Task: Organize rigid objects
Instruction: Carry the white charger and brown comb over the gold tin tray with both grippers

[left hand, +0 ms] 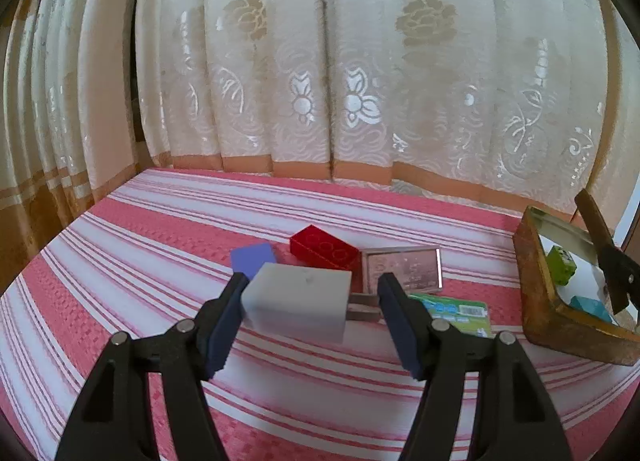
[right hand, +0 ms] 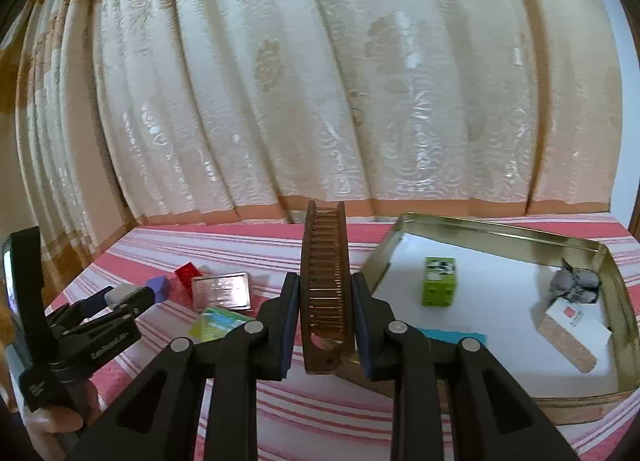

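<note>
Striped cloth [left hand: 160,245] w/ curtain [left hand: 360,61] behind; left fingers [left hand: 231,301] grip white block [left hand: 296,301], right fingers [right hand: 290,301] clamp comb [right hand: 326,277].

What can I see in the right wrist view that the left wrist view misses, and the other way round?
Only right wrist: the comb's teeth clamped in the right gripper, plus a crumpled wrapper and a small box in the tin tray.
Only left wrist: the white block close up in the left gripper.
Both: red brick, purple block, green cube, striped cloth.
</note>
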`<state>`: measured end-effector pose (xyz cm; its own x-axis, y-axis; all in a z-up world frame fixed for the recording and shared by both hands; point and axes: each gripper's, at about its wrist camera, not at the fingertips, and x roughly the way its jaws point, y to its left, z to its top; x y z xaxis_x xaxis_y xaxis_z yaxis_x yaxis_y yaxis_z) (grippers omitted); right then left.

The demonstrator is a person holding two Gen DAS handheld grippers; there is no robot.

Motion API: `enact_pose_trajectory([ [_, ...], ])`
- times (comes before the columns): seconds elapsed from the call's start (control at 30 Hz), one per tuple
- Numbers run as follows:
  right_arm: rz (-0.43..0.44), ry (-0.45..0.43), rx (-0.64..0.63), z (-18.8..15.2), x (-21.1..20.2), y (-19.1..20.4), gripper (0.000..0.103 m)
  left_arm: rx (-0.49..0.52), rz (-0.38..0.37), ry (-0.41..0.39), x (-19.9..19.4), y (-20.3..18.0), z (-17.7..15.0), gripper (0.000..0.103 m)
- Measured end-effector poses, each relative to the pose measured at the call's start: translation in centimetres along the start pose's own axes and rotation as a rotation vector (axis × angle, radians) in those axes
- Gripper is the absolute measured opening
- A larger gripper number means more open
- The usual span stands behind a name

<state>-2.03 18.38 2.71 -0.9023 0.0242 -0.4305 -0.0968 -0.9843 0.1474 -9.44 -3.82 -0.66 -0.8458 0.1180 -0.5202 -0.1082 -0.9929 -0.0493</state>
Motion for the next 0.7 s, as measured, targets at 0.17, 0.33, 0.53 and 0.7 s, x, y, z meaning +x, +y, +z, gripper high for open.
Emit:
enact_pose_trajectory([
  [0.17,-0.020,-0.009,0.008,-0.1,-0.7,-1.8,0.028,-0.002,-0.011,-0.012,-0.8,-1.4,-0.3,0.067],
  [0.33,-0.042,-0.029,-0.006,0.0,-1.5,-3.0,0.028,0.001,-0.027,-0.027,-1.5,-3.2,-0.4,0.067],
  [0.53,-0.074,-0.051,-0.018,0.1,-2.3,-4.5,0.027,0.012,-0.040,-0.038,-2.0,-5.2,-0.6,0.067],
  [0.7,-0.095,-0.066,-0.004,0.3,-2.9,-6.0,0.028,0.025,-0.049,-0.046,-2.2,-6.6,-0.8,0.067],
])
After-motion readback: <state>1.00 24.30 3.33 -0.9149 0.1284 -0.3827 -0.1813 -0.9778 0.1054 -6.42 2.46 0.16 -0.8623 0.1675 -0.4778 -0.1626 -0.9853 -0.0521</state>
